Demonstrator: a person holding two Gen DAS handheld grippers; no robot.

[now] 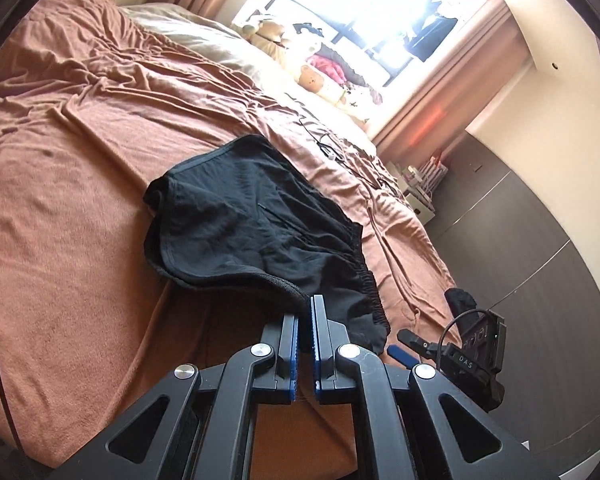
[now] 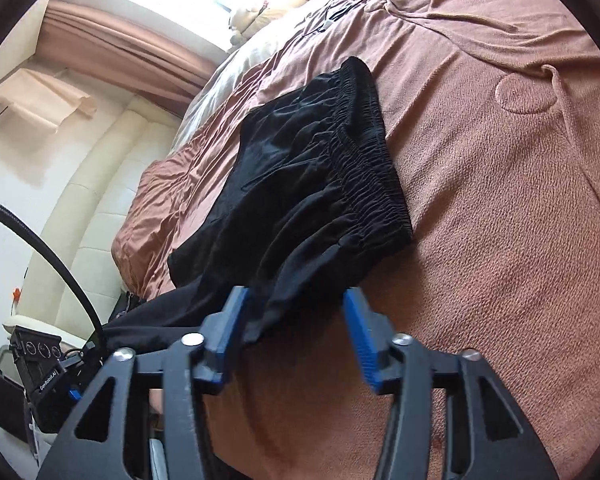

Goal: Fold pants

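Black shorts point(image 1: 252, 216) lie rumpled near the edge of a bed with a brown cover point(image 1: 80, 168). Their elastic waistband point(image 2: 364, 160) faces right. My left gripper point(image 1: 305, 312) is shut on the shorts' hem at the near corner. My right gripper point(image 2: 296, 300) is open, its blue pads point(image 2: 358, 320) on either side of the shorts' near edge below the waistband. The other gripper shows at the right in the left wrist view point(image 1: 472, 344).
Cream pillows and soft toys point(image 1: 312, 76) lie at the head of the bed under a bright window point(image 1: 364, 12). Brown curtains point(image 1: 452, 92) hang beside it. Dark floor point(image 1: 540, 264) lies to the right of the bed. A black cable point(image 2: 52, 256) runs along the left.
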